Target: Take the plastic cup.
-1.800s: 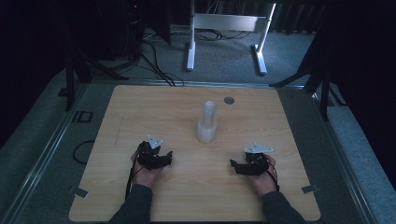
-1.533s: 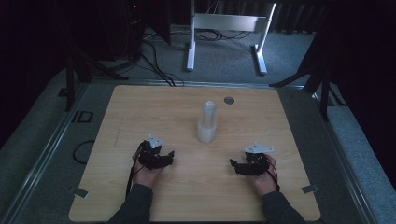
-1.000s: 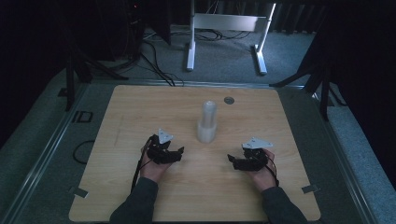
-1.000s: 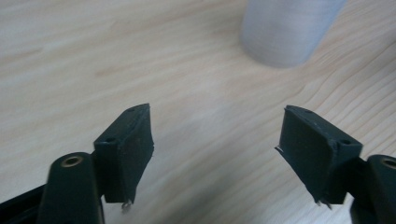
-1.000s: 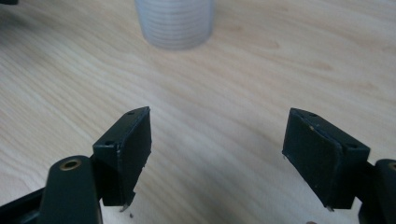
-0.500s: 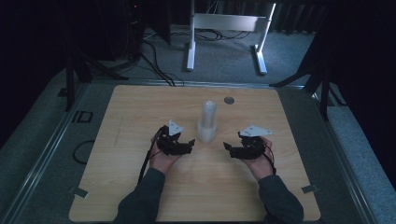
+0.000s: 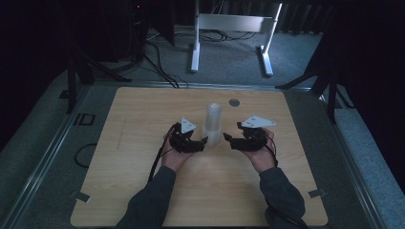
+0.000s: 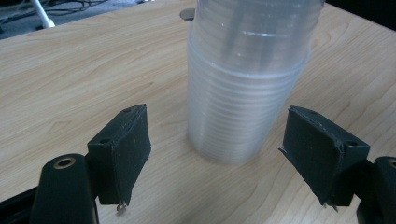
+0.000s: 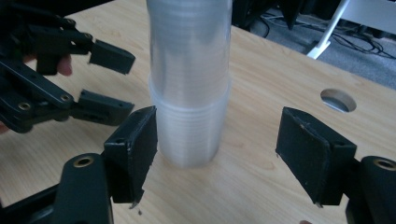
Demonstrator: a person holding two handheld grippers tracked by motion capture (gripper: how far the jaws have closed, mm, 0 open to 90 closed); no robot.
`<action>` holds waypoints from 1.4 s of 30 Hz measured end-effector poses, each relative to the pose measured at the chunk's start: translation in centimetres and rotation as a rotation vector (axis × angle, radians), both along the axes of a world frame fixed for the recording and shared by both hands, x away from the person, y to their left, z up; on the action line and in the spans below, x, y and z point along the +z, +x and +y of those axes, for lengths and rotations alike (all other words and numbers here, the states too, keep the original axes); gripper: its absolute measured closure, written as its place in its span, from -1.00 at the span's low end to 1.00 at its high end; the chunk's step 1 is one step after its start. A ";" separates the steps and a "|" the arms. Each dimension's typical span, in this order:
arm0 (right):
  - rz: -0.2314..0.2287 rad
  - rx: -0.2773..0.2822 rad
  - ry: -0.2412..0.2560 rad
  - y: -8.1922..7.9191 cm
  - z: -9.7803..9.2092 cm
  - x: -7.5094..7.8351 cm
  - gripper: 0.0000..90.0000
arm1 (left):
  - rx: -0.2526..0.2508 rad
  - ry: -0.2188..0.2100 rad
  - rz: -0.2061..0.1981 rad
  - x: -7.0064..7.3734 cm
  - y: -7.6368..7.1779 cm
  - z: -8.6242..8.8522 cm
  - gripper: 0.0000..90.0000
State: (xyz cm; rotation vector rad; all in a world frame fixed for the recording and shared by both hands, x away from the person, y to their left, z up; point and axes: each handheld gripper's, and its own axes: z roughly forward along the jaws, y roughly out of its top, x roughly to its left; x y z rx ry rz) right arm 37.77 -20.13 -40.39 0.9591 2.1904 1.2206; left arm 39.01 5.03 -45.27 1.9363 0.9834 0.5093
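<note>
**Inspector:** Stacked clear plastic cups [image 7: 212, 121], one nested column, standing upright just above the centre of the high view, on the wooden table [image 7: 133, 124]. Confirm position against the grippers.

**Assistant:** The stack sits between them. The left gripper [image 7: 203, 141] is immediately left of its base, the right gripper [image 7: 227, 139] immediately right. Both point inward at the stack.

**Inspector:** Jaw condition, left?

**Assistant:** Spread wide. In the left gripper view the stack [image 8: 245, 79] rises in the centre of the frame, with the two black jaws low at either side of it and clear table showing between each jaw and the plastic. No contact.

**Inspector:** Right?

**Assistant:** Also spread apart, holding nothing. In the right gripper view the stack [image 9: 189, 79] stands left of centre, just behind the left-hand jaw; whether that jaw touches it cannot be told. The other jaw is well apart from it.

**Inspector:** Anything else recorded?

**Assistant:** The left gripper [image 9: 100, 81] shows at the upper left of the right gripper view, jaws parted. A round hole [image 9: 338, 100] in the tabletop lies at the right of that frame, and beyond the stack in the high view.
</note>
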 end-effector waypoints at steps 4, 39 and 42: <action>-0.013 0.007 0.008 0.4 0.3 0.6 -0.30 | -0.015 -0.009 0.004 0.1 0.5 -0.3 -0.48; -0.018 0.054 0.068 3.3 2.8 2.8 -0.37 | -0.067 -0.026 -0.032 -0.3 2.0 -2.6 -0.48; -0.016 0.061 0.069 3.4 3.2 2.8 -0.37 | -0.071 -0.026 -0.034 -0.3 2.0 -2.5 -0.48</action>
